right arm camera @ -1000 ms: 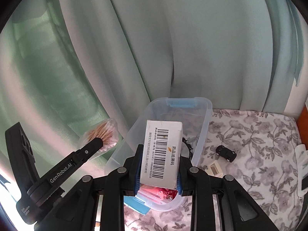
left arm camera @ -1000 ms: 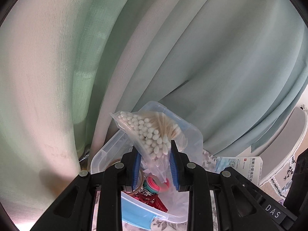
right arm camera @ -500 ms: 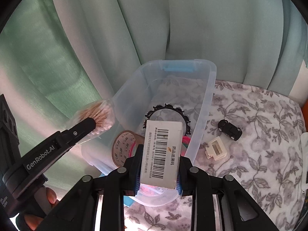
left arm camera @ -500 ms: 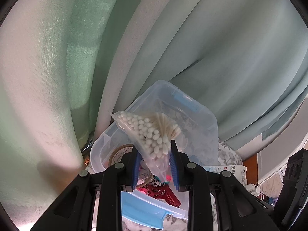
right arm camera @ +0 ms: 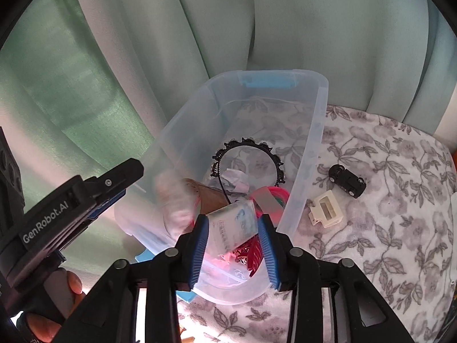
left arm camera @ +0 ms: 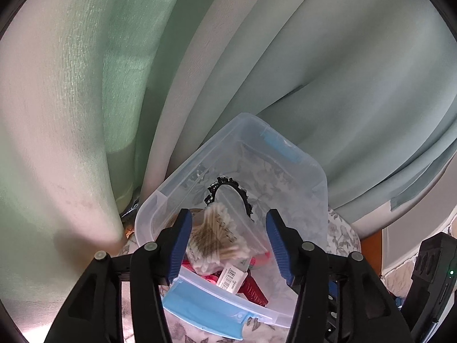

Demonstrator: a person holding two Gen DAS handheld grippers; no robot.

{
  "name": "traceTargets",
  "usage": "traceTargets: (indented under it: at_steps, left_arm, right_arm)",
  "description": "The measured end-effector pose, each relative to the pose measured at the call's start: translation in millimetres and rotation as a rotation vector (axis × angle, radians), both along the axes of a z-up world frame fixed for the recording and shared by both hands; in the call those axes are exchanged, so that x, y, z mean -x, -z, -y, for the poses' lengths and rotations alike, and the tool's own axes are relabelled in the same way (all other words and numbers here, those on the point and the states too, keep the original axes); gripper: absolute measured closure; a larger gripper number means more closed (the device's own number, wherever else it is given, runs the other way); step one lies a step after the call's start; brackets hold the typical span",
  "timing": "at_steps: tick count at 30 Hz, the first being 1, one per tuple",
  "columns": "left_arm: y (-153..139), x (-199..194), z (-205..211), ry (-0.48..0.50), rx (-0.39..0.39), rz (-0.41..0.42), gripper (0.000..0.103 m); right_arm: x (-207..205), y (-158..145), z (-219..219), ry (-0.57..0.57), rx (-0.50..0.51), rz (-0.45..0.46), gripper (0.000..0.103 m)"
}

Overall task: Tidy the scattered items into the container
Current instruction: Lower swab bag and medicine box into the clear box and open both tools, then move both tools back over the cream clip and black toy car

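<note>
The clear plastic container (left arm camera: pixel 320 177) with blue handles stands against the curtain. My left gripper (left arm camera: pixel 230 243) hangs open over its near end, and the bag of cotton swabs (left arm camera: pixel 220 237) lies loose between the fingers on the pile inside. In the right wrist view the container (right arm camera: pixel 308 154) holds a black headband (right arm camera: pixel 248 145), a tape roll and red items. My right gripper (right arm camera: pixel 232 243) is open above it, and the white medicine box (right arm camera: pixel 232 224) sits tilted and blurred between the pads, free of them. The left gripper (right arm camera: pixel 122 177) shows at the left with the blurred swab bag (right arm camera: pixel 171 203) below it.
A black toy car (right arm camera: pixel 347 181) and a white hair clip (right arm camera: pixel 327 210) lie on the floral cloth (right arm camera: pixel 385 228) right of the container. Pale green curtains (right arm camera: pixel 285 28) hang close behind. A hand (right arm camera: pixel 71 283) holds the left gripper's handle.
Both grippers have opened over the container. The swab bag has dropped from the left one and the medicine box has tipped out of the right one. Both views have lowered toward the container.
</note>
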State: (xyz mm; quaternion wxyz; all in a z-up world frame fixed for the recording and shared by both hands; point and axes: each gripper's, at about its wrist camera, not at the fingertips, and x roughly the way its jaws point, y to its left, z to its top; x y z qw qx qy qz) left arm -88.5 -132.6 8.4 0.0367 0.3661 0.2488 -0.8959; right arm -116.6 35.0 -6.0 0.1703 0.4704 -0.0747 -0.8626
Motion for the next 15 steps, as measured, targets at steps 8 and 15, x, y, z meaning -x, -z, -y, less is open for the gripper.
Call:
traceTargets:
  at_steps: [8, 15]
  left_arm:
    - [0, -1, -1, -0.006, -0.001, 0.005, 0.039]
    - [-3, -5, -5, -0.002, 0.004, 0.005, 0.039]
  right_arm:
    - [-7, -4, -1, -0.008, 0.016, -0.018, 0.049]
    - [-17, -6, -16, 0.039, 0.023, -0.027, 0.04]
